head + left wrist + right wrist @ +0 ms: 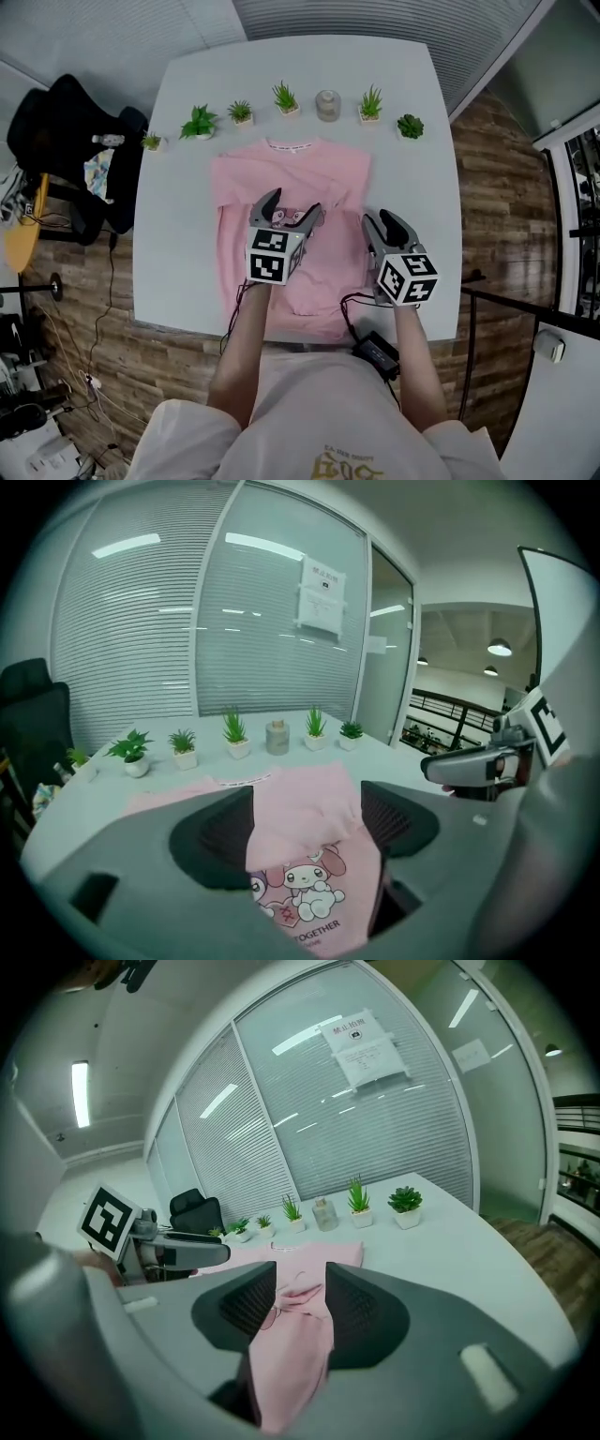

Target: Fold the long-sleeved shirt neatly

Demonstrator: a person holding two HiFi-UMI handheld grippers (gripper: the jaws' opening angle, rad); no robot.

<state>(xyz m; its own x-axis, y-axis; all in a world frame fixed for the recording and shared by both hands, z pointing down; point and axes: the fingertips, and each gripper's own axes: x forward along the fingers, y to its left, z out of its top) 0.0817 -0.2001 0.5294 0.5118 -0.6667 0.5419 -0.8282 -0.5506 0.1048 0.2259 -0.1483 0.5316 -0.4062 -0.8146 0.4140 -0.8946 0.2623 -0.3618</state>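
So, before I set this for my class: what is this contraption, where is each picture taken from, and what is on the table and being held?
No robot here: a person holds a two-fingered gripper in each hand. The head view looks down from the person's head; the other two cameras ride on the grippers, looking along their fingers. On the white table lie a pink shirt, small potted plants and a jar. The left gripper is open, holding nothing; the right gripper pinches a fold of the shirt.
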